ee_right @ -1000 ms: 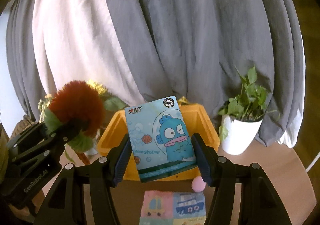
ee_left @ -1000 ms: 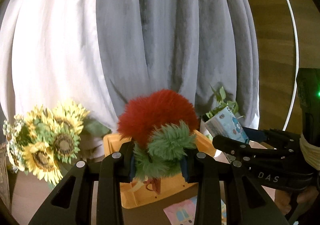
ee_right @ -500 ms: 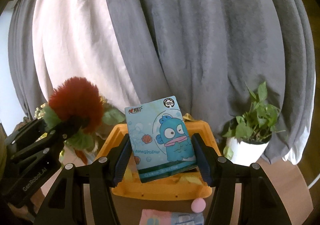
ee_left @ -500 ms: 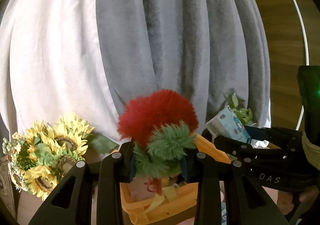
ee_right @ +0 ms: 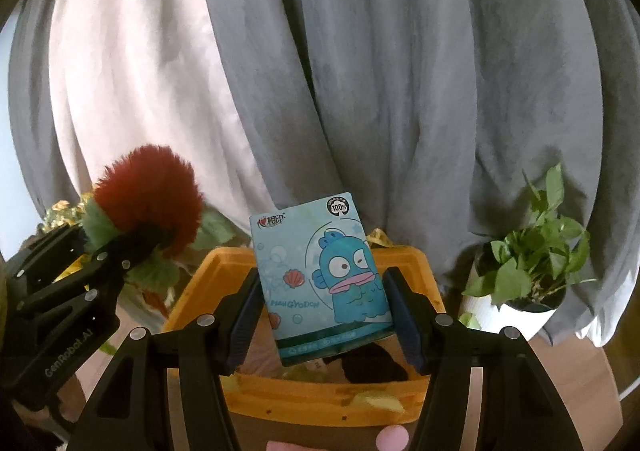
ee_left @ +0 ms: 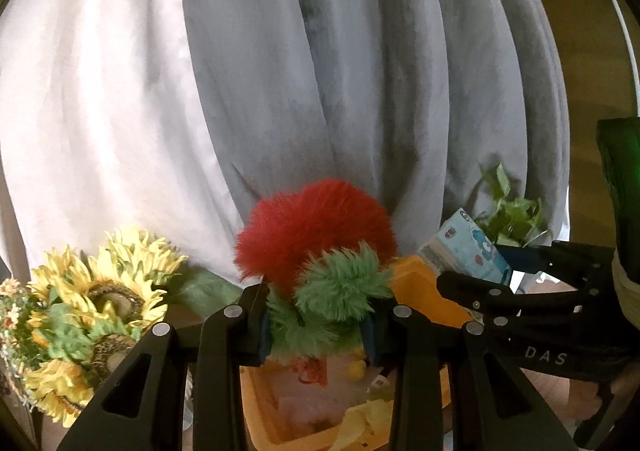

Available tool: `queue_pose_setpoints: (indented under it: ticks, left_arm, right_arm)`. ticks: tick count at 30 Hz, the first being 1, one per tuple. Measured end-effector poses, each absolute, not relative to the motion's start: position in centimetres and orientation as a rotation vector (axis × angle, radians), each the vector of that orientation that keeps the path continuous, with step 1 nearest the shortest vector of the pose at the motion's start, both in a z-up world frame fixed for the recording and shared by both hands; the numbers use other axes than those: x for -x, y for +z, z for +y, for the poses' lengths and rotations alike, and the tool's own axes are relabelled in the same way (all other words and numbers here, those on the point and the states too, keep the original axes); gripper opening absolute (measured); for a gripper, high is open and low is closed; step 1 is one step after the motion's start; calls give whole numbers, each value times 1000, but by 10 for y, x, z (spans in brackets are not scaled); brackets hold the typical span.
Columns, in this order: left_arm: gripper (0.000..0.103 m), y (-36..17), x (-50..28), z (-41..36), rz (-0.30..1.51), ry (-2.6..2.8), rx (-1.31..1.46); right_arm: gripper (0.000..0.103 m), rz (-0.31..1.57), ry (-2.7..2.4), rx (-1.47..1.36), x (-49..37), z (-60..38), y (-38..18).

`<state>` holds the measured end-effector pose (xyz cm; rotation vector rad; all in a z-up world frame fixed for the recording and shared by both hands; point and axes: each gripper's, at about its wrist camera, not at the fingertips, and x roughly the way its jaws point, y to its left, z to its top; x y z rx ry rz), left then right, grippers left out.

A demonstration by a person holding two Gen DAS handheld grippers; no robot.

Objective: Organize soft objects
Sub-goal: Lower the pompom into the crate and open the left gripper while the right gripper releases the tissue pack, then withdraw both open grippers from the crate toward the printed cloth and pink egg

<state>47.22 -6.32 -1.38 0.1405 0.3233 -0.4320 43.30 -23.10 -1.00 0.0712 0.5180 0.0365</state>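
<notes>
My left gripper (ee_left: 316,325) is shut on a fluffy red and green plush strawberry (ee_left: 316,235) and holds it above the orange bin (ee_left: 424,287). It also shows in the right wrist view (ee_right: 148,191), at the left. My right gripper (ee_right: 326,315) is shut on a blue tissue pack (ee_right: 324,279) with a cartoon fish, held upright over the orange bin (ee_right: 320,395). The pack also shows in the left wrist view (ee_left: 466,251). The bin holds several soft items, partly hidden.
Grey and white curtains hang behind. A sunflower bouquet (ee_left: 88,315) stands left of the bin. A potted green plant (ee_right: 532,271) in a white pot stands to the right. A pink ball (ee_right: 392,439) lies on the wooden table before the bin.
Both grippers have moved forward and up over the bin with their objects. The bin now sits closer and lower in both views, and its inside shows.
</notes>
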Motion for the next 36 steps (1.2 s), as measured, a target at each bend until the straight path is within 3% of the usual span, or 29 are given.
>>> queue_pose_setpoints:
  ticks: [22, 25, 28, 36]
  left_arm:
    - [36, -97, -545, -114, 574, -484, -258]
    - [40, -100, -548, -116, 587, -489, -263]
    - [57, -99, -544, -114, 571, -478, -275]
    - [59, -92, -530, -107, 557, -451, -251]
  right_arm:
    - [61, 763, -4, -89, -508, -255, -93]
    - [61, 790, -3, -86, -513, -256, -101]
    - [62, 799, 6, -92, -515, -255, -105]
    - [65, 783, -25, -85, -507, -255, -97]
